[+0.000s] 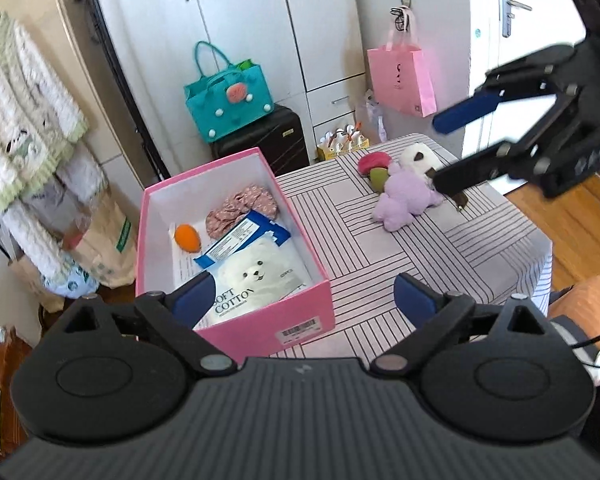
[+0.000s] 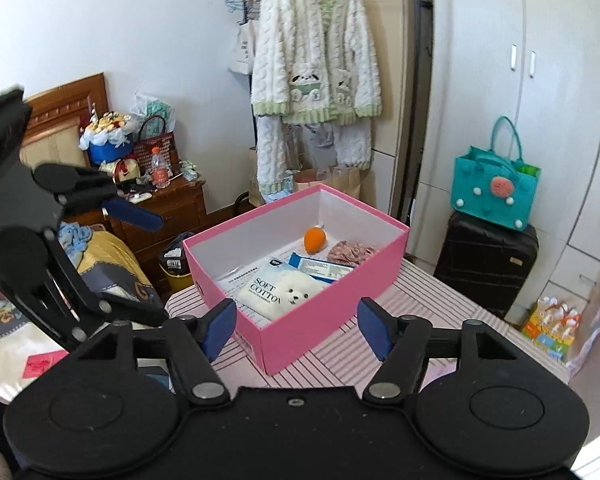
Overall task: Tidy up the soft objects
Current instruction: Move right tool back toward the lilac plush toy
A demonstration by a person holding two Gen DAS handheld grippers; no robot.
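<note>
Pink box [image 1: 300, 312], soft cotton pack [image 1: 260, 276], orange toy [image 1: 188, 237], patterned scrunchie [image 1: 242, 204]

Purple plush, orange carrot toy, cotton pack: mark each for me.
purple plush [image 1: 406, 196], left wrist view, on its body.
orange carrot toy [image 2: 315, 241], right wrist view, on its orange middle.
cotton pack [image 1: 260, 276], left wrist view, on the printed white dog.

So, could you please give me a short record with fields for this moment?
box: pink box on the striped table, lid off
in box: cotton pack, orange toy, patterned cloth
on table: purple plush, white plush, pink and green balls
left gripper: open, empty
right gripper: open, empty
</note>
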